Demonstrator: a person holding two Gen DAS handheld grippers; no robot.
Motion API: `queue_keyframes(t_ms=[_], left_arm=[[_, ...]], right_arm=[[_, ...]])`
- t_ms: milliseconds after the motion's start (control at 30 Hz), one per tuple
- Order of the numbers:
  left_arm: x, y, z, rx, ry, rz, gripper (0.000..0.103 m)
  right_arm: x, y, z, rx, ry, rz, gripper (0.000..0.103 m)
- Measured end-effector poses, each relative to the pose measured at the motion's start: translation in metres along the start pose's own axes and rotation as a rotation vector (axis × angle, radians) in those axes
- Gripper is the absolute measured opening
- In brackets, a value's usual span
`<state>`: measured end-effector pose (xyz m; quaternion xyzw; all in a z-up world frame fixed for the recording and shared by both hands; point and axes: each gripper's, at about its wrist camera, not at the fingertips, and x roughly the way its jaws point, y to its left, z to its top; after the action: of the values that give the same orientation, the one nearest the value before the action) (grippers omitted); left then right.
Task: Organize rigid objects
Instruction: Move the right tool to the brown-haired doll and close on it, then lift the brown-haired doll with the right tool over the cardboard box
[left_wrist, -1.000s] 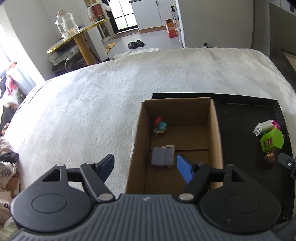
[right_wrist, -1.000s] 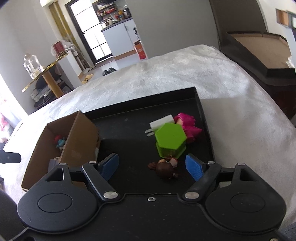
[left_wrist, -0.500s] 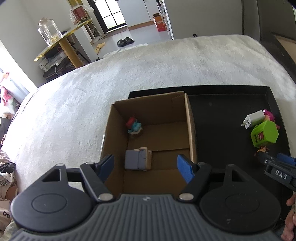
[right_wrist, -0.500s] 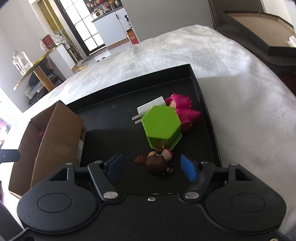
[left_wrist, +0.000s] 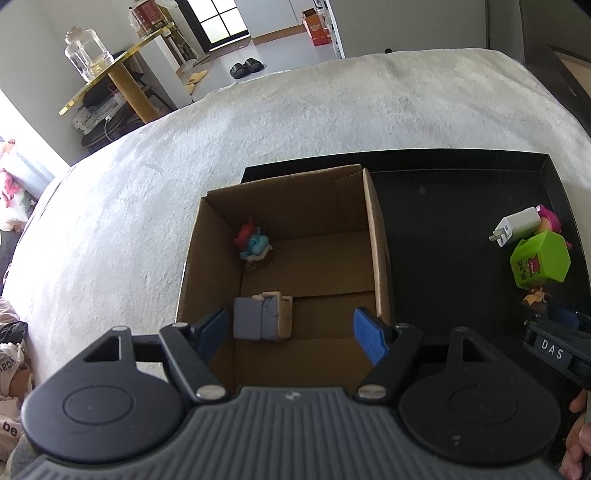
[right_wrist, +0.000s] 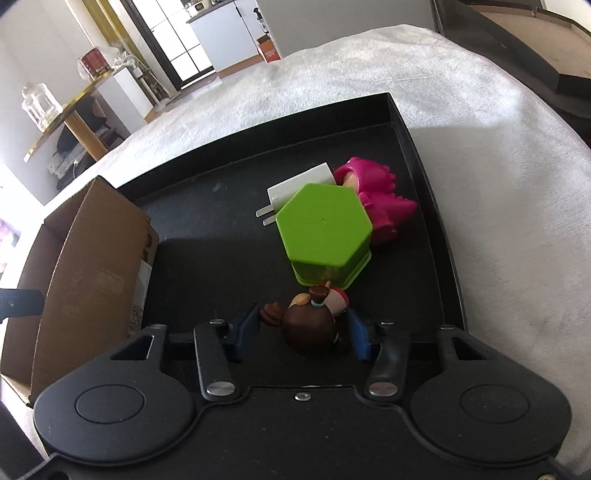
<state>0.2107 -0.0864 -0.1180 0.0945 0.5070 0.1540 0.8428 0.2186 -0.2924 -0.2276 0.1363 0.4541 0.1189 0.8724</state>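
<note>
- Two grippers observed. The right gripper (right_wrist: 301, 332) sits low over the near part of the black tray (right_wrist: 424, 155), and its jaws have just been closing around the brown-haired doll figure (right_wrist: 312, 325). The doll's head lies between the blue pads; whether the pads already press on it cannot be told.
- The left gripper (left_wrist: 291, 334) hangs over the near end of the cardboard box (left_wrist: 373, 236) with jaws wide and nothing between them.
- The doll lies on its side on the tray floor, touching the near face of the green hexagonal container (right_wrist: 323, 229).
- Behind the container lie a white plug adapter (right_wrist: 295, 184) and a pink figure (right_wrist: 376, 199), close together.
- The box stands on the left part of the tray and holds a blue-and-red figure (left_wrist: 255, 242) and a grey block-shaped toy (left_wrist: 262, 317).
- Handling judgement: the doll looks like hard, light plastic with a smooth, rounded head. A rounded head may slip or twist out of flat pads.
- A hold across the widest part of the head, pads square to it, seems safest.
- Risk: the lift could nudge the touching green container.
</note>
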Motion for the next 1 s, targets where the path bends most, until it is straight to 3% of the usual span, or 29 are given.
queue_keyframes(t_ms=[300, 600, 1000], left_arm=[[-0.007, 0.015, -0.008, -0.054, 0.011, -0.065, 0.074], [-0.026, 0.034, -0.018, -0.052, -0.046, -0.062, 0.074], [-0.039, 0.061, -0.023, -0.078, -0.089, -0.124, 0.074]], right_arm=[[-0.011, -0.001, -0.003, 0.006, -0.009, 0.0, 0.044], [-0.029, 0.009, -0.004, -0.02, -0.035, -0.032, 0.043], [-0.061, 0.031, 0.005, -0.064, -0.099, -0.097, 0.043]])
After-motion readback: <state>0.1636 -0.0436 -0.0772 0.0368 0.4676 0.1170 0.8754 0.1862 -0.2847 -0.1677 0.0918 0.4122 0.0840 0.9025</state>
